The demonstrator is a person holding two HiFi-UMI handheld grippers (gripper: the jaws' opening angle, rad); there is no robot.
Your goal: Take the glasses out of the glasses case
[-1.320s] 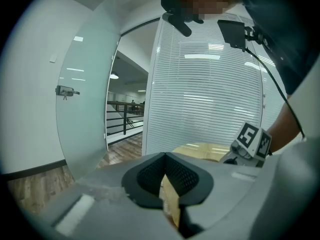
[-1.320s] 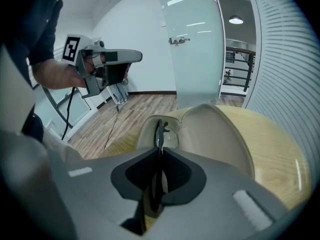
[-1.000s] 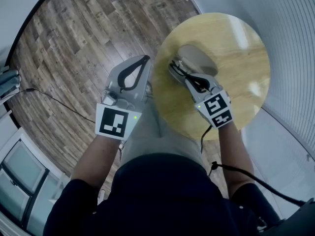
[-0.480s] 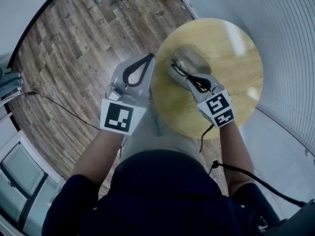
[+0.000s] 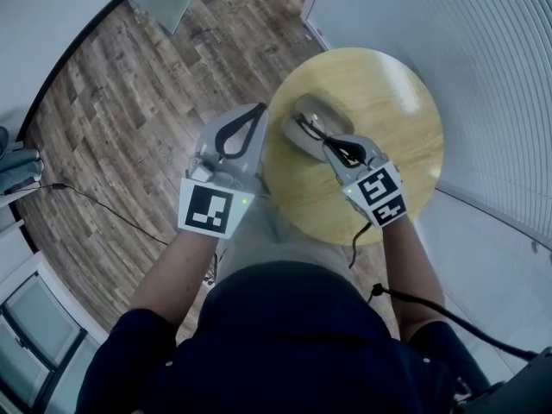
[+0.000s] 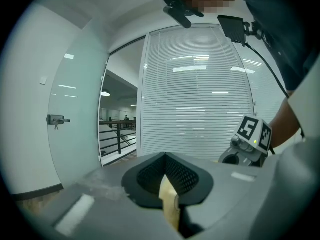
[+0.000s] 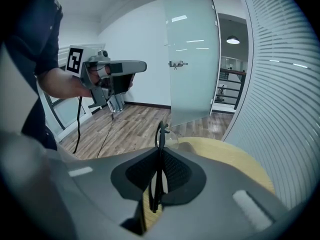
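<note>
**Glasses held in right gripper over round table**

Item 1, glasses [image 7: 158,174]: black frame with clear lenses. Clamped edge-on between the pads of the right gripper [image 5: 329,141], with the front of the frame and one lens jutting past the fingertips. Located above the table, at the near edge of the case. Not possible to tell from overhead whether fully clear of the case.

Item 2, glasses case [image 5: 309,110]: grey, oval, lying open on the left part of the tabletop, close to the rim.

Item 3, right gripper: jaws narrow, pressed onto the thin frame from both sides. Tilted downward over the table, pointing toward the case. Marker cube [image 5: 378,195] at the rear, toward the person's forearm.

Item 4, left gripper [image 5: 255,112]: jaws brought together, tips meeting, nothing gripped. Held roughly level just off the left rim of the table, above the floor. Apart from both glasses and case. Marker cube [image 5: 210,208] at the rear, facing up in the head view.

Item 5, table [image 5: 405,136]: round, with a light wood top, bearing the case.

Surroundings: dark wood-plank floor [image 5: 129,119] to the left of the table. Slatted blind wall [image 5: 492,67] curving round the right side. Frosted glass panel [image 7: 192,54] with a metal handle beyond the table.
</note>
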